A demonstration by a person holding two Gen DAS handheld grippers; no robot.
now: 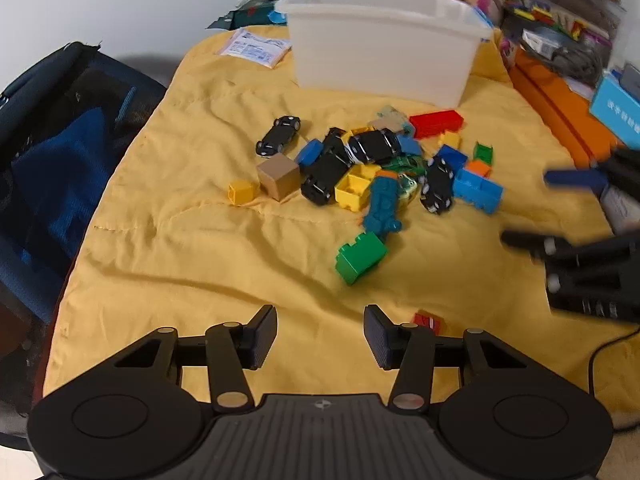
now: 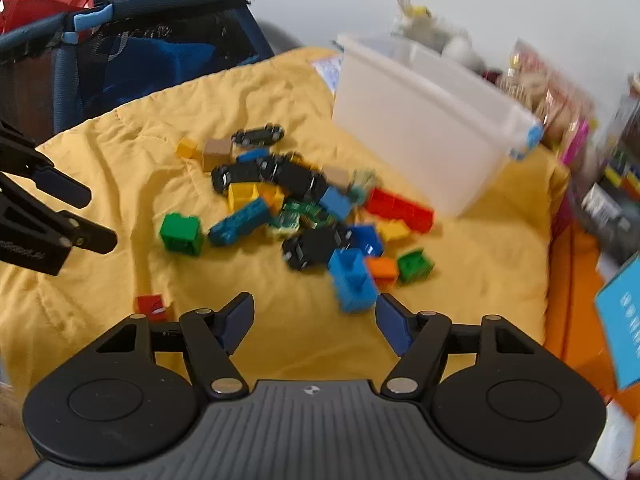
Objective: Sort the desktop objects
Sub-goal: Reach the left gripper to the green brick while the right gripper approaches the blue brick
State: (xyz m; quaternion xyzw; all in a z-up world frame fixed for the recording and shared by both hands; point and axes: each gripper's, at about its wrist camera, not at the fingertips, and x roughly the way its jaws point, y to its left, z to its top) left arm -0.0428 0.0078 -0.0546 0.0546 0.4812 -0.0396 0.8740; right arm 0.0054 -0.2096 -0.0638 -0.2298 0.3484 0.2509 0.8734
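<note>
Yellow quilted cloth carries a heap of plastic bricks and black toy cars, lying just in front of the white plastic bin, and nothing is picked up yet. My left gripper stands half-open and empty over bare cloth, and my right gripper is a little wider, also empty, its tips just short of the light blue brick. I would take that outlying brick first, squaring the pads on its flat sides before closing, and leave the green brick to the left gripper, so neither nudges the tangled heap.
</note>
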